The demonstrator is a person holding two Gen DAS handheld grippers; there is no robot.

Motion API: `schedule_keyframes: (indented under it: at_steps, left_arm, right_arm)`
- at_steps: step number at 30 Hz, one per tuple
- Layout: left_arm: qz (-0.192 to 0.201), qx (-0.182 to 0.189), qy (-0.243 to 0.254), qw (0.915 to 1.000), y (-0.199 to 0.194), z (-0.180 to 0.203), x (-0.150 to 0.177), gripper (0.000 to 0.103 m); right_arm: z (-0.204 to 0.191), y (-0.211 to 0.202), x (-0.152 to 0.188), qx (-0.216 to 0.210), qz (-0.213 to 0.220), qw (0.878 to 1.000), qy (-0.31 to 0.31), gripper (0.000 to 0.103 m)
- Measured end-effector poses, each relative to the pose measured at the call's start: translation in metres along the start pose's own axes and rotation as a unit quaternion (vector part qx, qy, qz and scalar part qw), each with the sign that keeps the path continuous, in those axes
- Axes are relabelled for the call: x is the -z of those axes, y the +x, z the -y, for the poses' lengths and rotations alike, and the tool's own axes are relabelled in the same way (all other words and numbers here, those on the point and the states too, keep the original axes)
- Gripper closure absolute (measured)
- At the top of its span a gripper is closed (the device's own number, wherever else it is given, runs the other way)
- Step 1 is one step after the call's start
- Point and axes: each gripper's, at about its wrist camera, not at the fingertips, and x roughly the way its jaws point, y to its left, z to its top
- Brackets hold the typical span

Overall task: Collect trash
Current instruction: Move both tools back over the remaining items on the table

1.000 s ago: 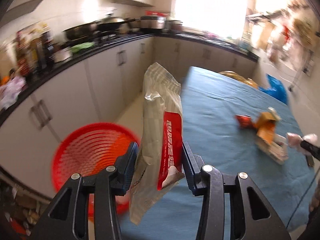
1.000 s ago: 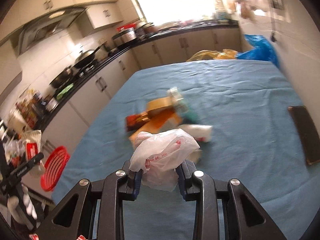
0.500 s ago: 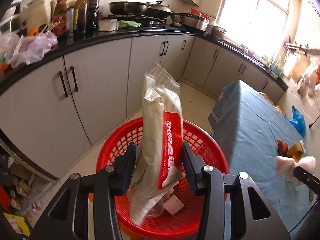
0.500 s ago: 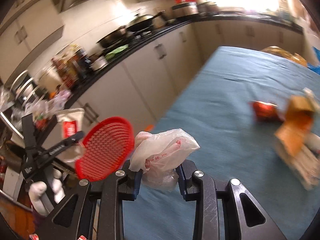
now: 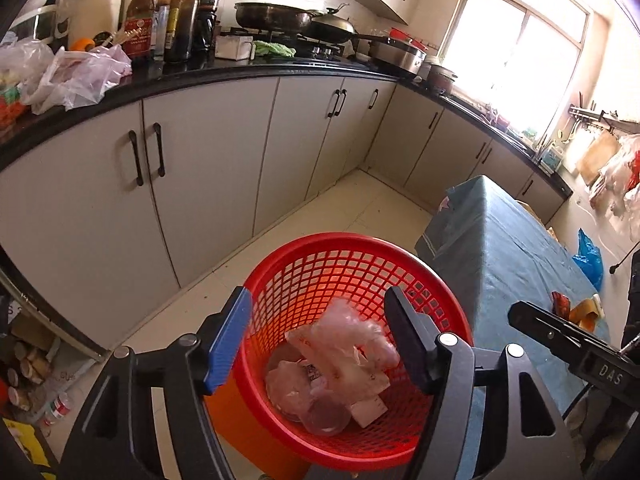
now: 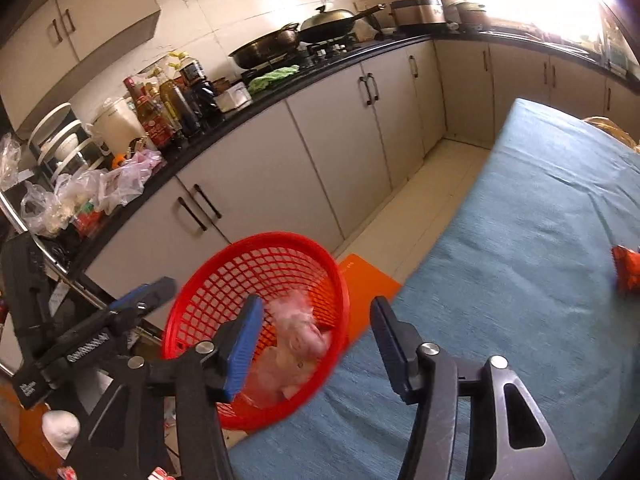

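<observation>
A red mesh basket [image 5: 344, 252] stands on the floor beside the blue-clothed table [image 5: 508, 248]; it also shows in the right wrist view [image 6: 256, 264]. My left gripper [image 5: 320, 336] is open and empty above it. Crumpled wrappers and a white plastic bag [image 5: 344, 344] lie inside, blurred. My right gripper [image 6: 316, 344] is open and empty at the table edge, over the basket rim; the blurred white bag [image 6: 298, 332] is in the basket between its jaws. More trash lies on the table: a red packet [image 6: 626, 270] and an orange piece [image 5: 584, 312].
Grey kitchen cabinets [image 5: 208, 168] with a black counter run along the left and back, loaded with bottles [image 5: 180, 12], pans and plastic bags. Bare floor tiles [image 5: 352, 208] lie between cabinets and table. An orange stool [image 6: 368, 292] stands under the basket.
Both grippers opened. The striped snack bag left my left gripper and the white plastic bag left my right gripper; both are now in the basket. The right gripper moved over to the basket.
</observation>
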Motion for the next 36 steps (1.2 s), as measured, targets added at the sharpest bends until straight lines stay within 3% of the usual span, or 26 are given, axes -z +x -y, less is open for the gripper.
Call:
schedule_keyframes:
  at_steps: [5, 15, 36]
  left_arm:
    - [0.006, 0.0, 0.011, 0.9999, -0.009, 0.009, 0.007, 0.034]
    - [0.02, -0.01, 0.096, 0.9951, -0.024, 0.069, 0.032, 0.032]
    - [-0.039, 0.021, 0.199, 0.9789, -0.001, 0.195, 0.079, 0.032]
  right_arm:
    - [0.03, -0.02, 0.015, 0.012, -0.004, 0.999, 0.033, 0.04]
    - [0.064, -0.06, 0.043, 0.045, 0.01, 0.998, 0.049, 0.038]
    - [0.191, -0.148, 0.095, 0.112, 0.036, 0.985, 0.126, 0.037]
